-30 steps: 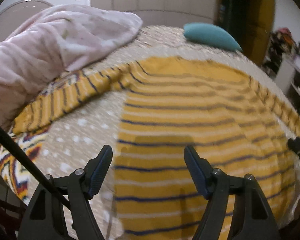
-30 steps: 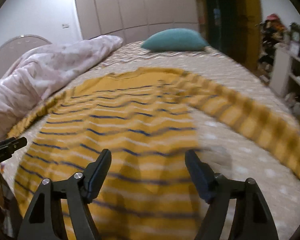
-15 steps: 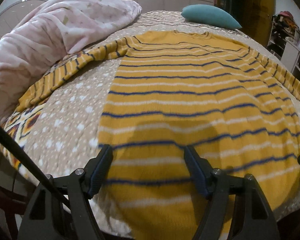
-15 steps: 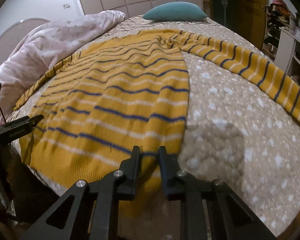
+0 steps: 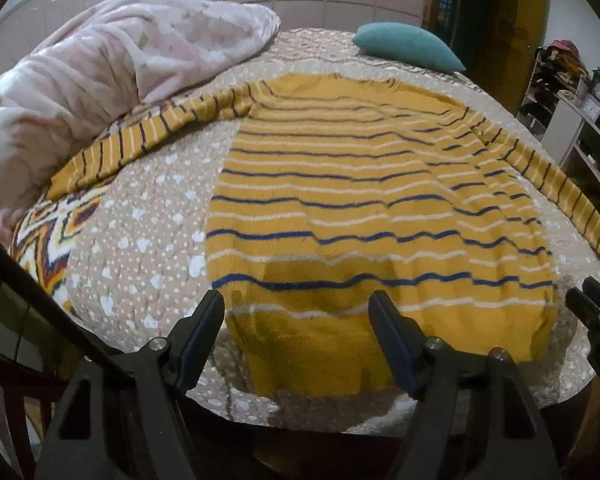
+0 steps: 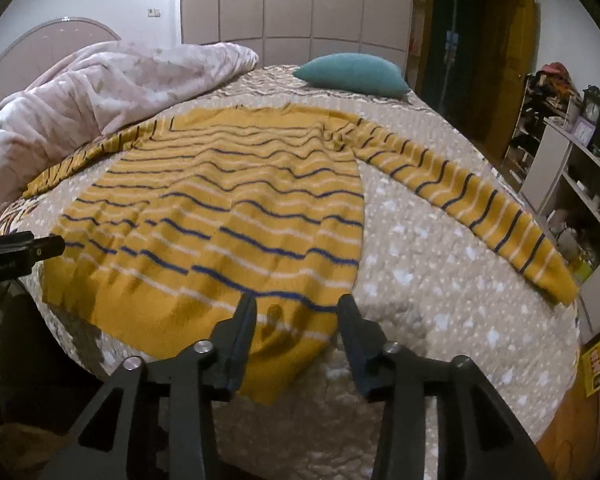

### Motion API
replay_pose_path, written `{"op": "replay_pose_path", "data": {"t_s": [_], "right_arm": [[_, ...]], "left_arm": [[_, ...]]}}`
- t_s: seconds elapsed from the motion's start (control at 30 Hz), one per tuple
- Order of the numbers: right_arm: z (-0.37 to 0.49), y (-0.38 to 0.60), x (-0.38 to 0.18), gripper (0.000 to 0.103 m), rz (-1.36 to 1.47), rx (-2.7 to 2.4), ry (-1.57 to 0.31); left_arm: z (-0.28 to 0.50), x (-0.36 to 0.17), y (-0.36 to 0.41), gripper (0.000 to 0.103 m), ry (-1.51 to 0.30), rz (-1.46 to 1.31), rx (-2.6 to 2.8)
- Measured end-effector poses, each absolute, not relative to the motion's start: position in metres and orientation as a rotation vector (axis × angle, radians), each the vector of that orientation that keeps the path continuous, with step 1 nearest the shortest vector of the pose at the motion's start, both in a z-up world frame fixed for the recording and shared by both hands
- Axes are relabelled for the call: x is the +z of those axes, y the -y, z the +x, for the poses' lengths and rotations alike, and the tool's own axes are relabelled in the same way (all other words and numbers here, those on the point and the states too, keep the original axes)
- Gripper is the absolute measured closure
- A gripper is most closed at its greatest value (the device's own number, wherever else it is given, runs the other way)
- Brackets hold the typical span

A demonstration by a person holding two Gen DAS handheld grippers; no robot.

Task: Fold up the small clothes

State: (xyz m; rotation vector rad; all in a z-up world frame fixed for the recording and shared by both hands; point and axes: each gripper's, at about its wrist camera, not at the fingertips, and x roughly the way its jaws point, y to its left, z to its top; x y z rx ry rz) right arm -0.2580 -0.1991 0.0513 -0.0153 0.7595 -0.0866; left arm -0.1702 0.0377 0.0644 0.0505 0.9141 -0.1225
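Observation:
A yellow sweater [image 5: 360, 200] with blue and white stripes lies flat on the bed, its hem toward me and both sleeves spread out. My left gripper [image 5: 296, 300] hovers open over the left part of the hem with nothing between its fingers. In the right wrist view the sweater [image 6: 228, 208] fills the middle, and my right gripper [image 6: 298, 302] stands above the hem's right corner. Its jaws are opening and the pads touch no cloth. Each gripper shows at the edge of the other's view: the right gripper [image 5: 592, 308] and the left gripper [image 6: 20, 252].
A pink blanket [image 5: 120, 72] is heaped on the bed's left side, over the left sleeve's end. A teal pillow [image 6: 352, 74] lies at the far end. The dotted beige bedspread [image 6: 440, 280] drops off at the near edge. Shelves [image 6: 572, 152] stand to the right.
Both grippers have drawn back toward the bed's near edge, so more of the sweater shows. The right jaws were nearly shut at the hem half a second ago and have spread apart since.

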Motion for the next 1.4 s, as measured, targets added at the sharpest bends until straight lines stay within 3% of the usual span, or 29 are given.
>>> {"op": "replay_pose_path", "data": {"t_s": [0.47, 1.4], "right_arm": [[-0.253, 0.204, 0.050, 0.046, 0.024, -0.117, -0.778], [-0.255, 0.251, 0.045, 0.043, 0.229, -0.190, -0.775]], "left_arm": [[-0.176, 0.073, -0.036, 0.028, -0.899, 0.037, -0.132], [-0.170, 0.055, -0.038, 0.027, -0.963, 0.005, -0.143]]}}
